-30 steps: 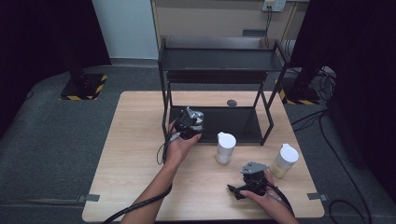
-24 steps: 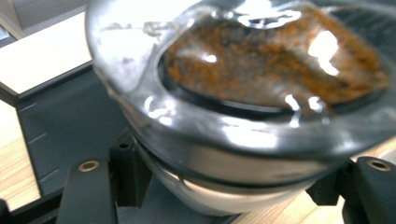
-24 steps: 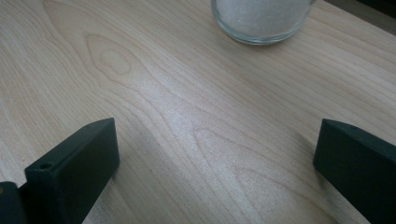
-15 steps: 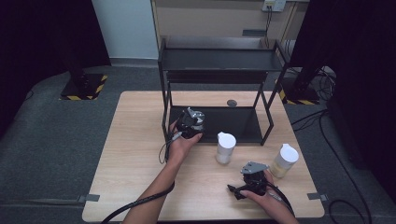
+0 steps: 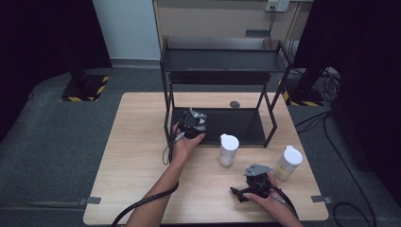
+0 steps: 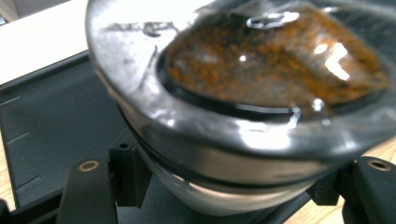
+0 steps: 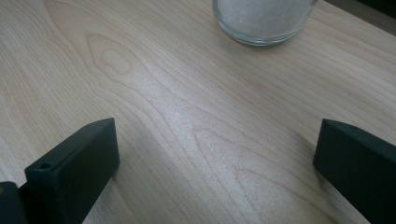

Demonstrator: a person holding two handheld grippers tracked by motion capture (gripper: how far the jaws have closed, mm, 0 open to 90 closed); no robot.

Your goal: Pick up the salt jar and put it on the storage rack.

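Note:
In the left gripper view, a glass jar of orange-brown spice lies tilted between the black jaws, and my left gripper is shut on it. From the high view, that left gripper hovers at the front left of the black rack's lower shelf. My right gripper rests near the table's front right, open, jaws pointing left. Its own view shows the right gripper with bare wood between the jaws and the base of a white-filled jar ahead.
A white-lidded jar stands on the table just in front of the rack. Another jar with pale yellow contents stands at the right. A small dark round object lies behind the rack. The rack's top shelf holds nothing.

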